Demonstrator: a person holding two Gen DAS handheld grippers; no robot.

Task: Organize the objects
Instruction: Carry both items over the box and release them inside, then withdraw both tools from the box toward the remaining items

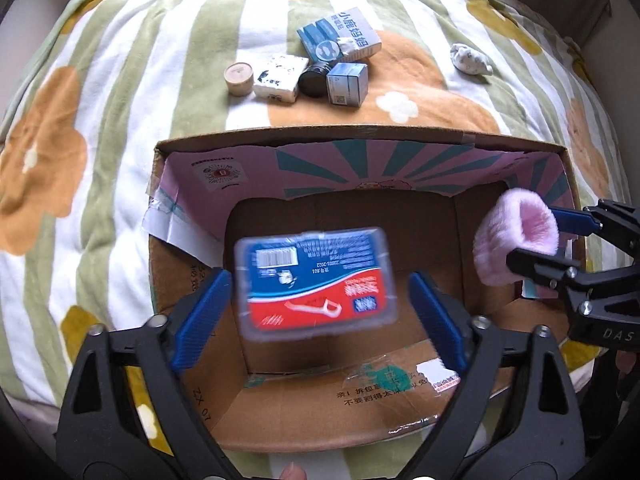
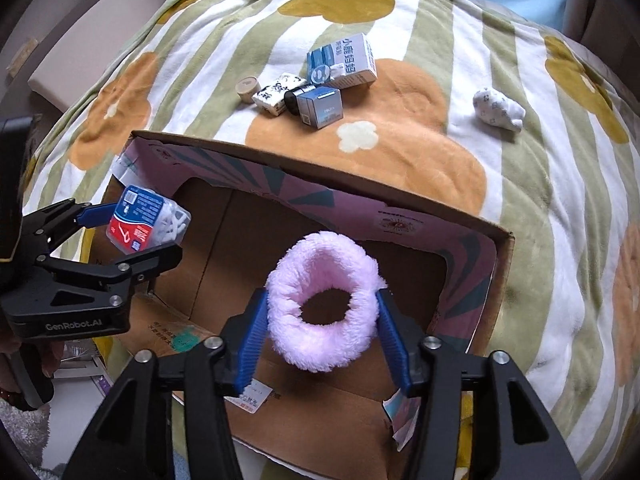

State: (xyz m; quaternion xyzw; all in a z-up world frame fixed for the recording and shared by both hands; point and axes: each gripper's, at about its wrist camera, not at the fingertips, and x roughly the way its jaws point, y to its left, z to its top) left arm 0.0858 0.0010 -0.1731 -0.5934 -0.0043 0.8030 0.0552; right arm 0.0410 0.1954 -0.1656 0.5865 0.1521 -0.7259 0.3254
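An open cardboard box (image 1: 360,136) (image 2: 328,184) sits on a flowered blanket. My left gripper (image 1: 320,312) (image 2: 136,236) hangs over the box's left part. Its jaws stand wide, and a blurred red-and-blue floss pick box (image 1: 316,284) (image 2: 148,224) lies between them without touching the pads. My right gripper (image 2: 322,332) (image 1: 548,240) is over the box's right part, shut on a fluffy pink wristband (image 2: 324,300) (image 1: 512,240).
Beyond the box on the blanket lie a round wooden tub (image 1: 239,78), a black-and-white packet (image 1: 280,78), a black jar (image 1: 316,78), a small blue box (image 1: 346,84), a bigger blue-white carton (image 1: 340,38) and a rolled patterned cloth (image 1: 470,60).
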